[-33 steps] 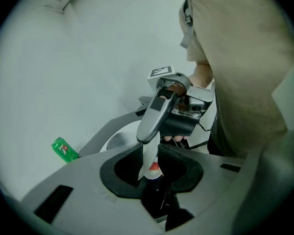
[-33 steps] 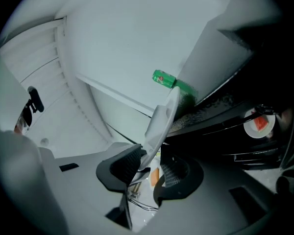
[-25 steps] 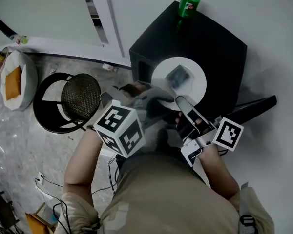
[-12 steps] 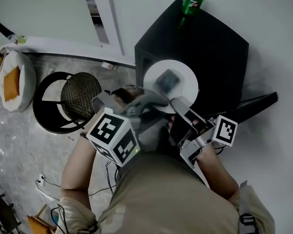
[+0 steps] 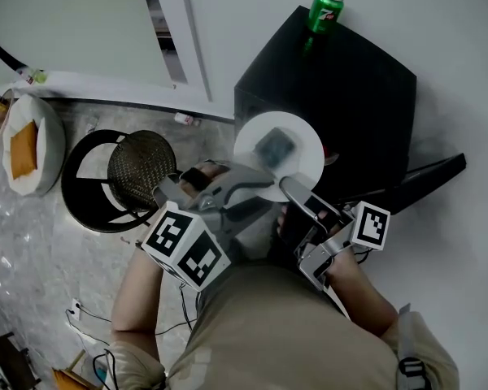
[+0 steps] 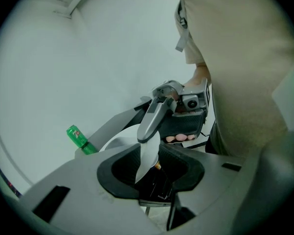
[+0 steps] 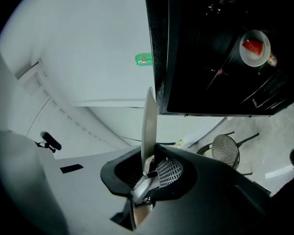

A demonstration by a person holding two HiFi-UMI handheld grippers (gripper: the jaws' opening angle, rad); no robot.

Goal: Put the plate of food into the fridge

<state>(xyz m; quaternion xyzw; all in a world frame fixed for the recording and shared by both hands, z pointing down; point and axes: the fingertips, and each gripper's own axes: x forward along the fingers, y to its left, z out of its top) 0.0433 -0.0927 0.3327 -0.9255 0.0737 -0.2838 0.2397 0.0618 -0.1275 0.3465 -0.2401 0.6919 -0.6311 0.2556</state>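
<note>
Floor is grey marble, white wall behind. Black fridge (image 5: 350,88) stands against the wall, with a green can (image 5: 326,8) upright at the far corner of its top. Fridge door (image 5: 427,177) juts open at right in head view. Right gripper view looks into the dark interior, where a white dish (image 7: 255,48) w/ red contents sits on a shelf.

Plate (image 5: 305,149): white, round, roughly level, held clear of the floor just in front of the fridge's near-left corner. Food (image 5: 275,146), a dark grey item, lies approx. at plate centre.

L tool (image 5: 259,187): clamped on the plate's near-left rim. Left gripper view shows the rim edge-on btwn the jaws, pads against it. Jaws have just been easing open a little, rim btwn them.

R tool (image 5: 288,184): clamped on the near-right rim. Its own view shows the plate edge-on btwn narrow jaws, which have just been closing on it. Person's fingers (image 6: 181,138) wrap its handle.

Black round chair (image 5: 137,165) w/ mesh seat stands on the floor left of the fridge. White cushion (image 5: 28,145) w/ an orange patch lies further left.
</note>
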